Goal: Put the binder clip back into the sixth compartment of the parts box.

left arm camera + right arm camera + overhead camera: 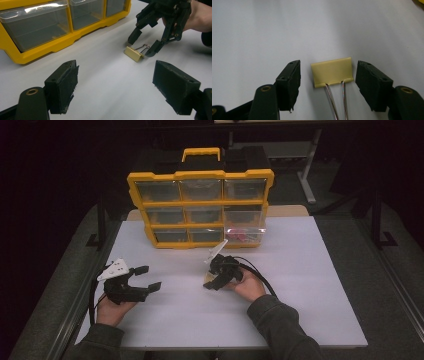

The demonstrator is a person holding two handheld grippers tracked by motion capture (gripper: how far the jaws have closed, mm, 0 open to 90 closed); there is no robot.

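High view: the right gripper [214, 279] tips down over the clip [210, 281] on the table [310, 285]. Left gripper view: the left gripper [125, 87] rests spread. Right gripper view: jaws spread astride the clip, untouching; next, squeeze squarely.

A white tabletop [310, 285] is lying on a frame with dark metal rails running along its left and right edges. Grey carpeted floor [385, 285] is surrounding the table on both sides. The room beyond is sitting in near darkness. A second table's light grey leg [306, 172] is standing on the floor at the upper right. Light is falling mainly on the tabletop.
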